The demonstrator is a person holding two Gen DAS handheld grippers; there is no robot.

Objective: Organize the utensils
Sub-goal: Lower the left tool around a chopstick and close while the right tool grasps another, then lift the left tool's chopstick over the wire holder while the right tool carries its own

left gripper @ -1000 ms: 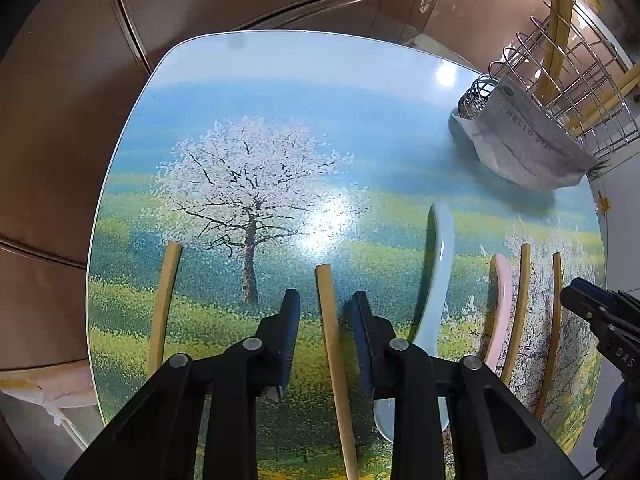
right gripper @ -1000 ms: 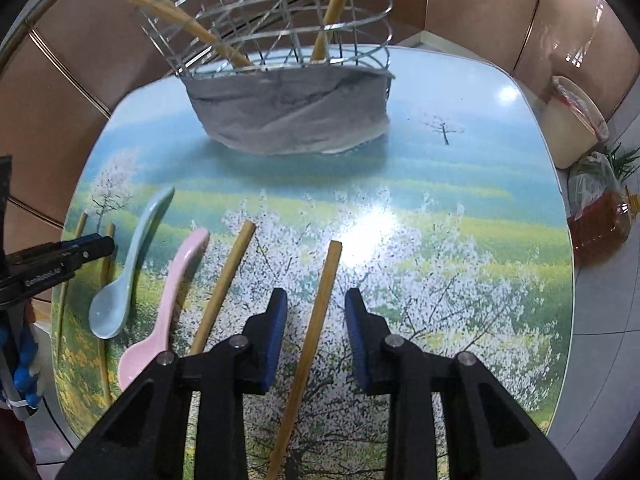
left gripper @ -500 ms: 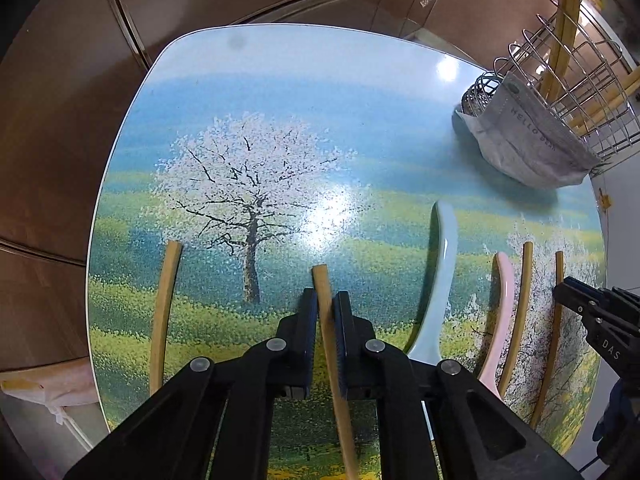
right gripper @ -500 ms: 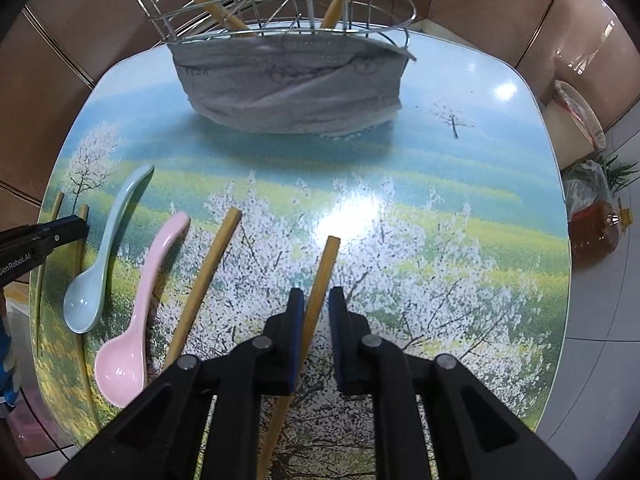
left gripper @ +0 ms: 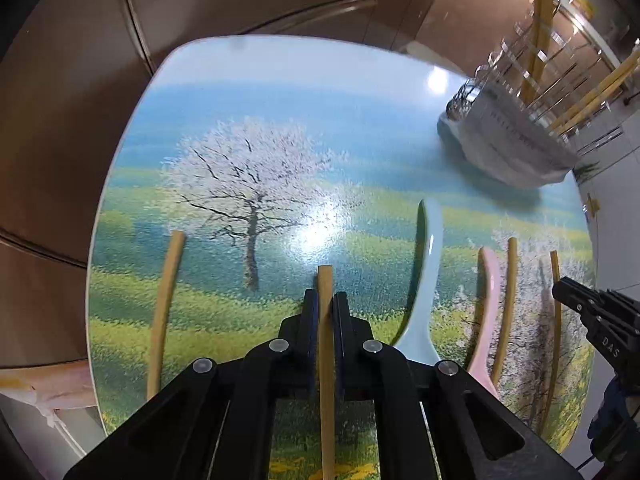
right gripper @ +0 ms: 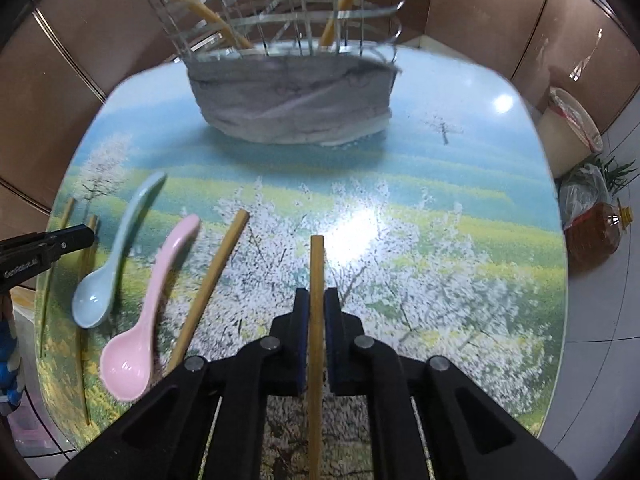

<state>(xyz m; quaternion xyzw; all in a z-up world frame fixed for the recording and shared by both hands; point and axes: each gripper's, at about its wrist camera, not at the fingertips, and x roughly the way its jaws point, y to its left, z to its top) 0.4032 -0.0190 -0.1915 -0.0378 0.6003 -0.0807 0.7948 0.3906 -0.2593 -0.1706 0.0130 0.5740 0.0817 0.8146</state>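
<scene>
Each gripper is clamped on a chopstick: the left gripper (left gripper: 326,304) pinches one (left gripper: 326,360) running straight ahead between its jaws, and the right gripper (right gripper: 316,302) does likewise with another (right gripper: 316,320). Left of the right gripper, a third chopstick (right gripper: 208,288), pink spoon (right gripper: 148,308) and blue spoon (right gripper: 112,256) lie on the counter (right gripper: 460,240). Farther ahead stands the wire basket (right gripper: 288,40), nearer the right hand, so that stick likely goes first.

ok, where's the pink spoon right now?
In the right wrist view the pink spoon lies on the table's left side, between the blue spoon and a loose chopstick, left of the right gripper.
</scene>
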